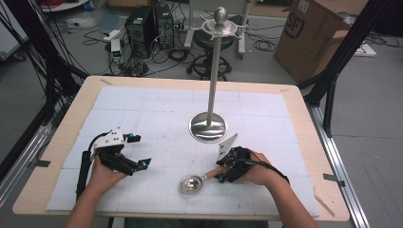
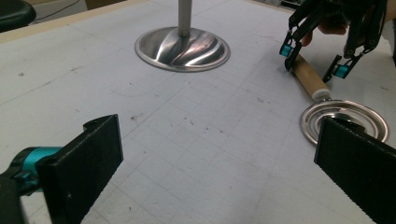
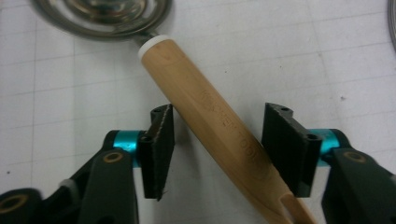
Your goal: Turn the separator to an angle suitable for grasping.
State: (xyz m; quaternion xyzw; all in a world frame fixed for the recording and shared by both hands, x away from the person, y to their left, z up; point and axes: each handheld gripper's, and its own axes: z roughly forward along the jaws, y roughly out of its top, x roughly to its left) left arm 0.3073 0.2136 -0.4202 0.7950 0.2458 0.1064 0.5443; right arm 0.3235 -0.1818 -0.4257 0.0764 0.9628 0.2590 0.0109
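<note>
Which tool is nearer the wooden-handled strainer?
Right. The right tool straddles the strainer handle, jaws open; the left tool sits apart, across the mat.

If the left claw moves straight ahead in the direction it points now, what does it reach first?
Probably the bare white mat only. In its own view the left claw is open and aims between the stand base and the strainer; both lie off to the sides, though depth is hard to judge.

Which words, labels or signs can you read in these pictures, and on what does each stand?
"SF": printed in a ring on the cardboard box on the floor.
Engraved lettering along the wooden handle of the ladle: too faint to read.
</note>
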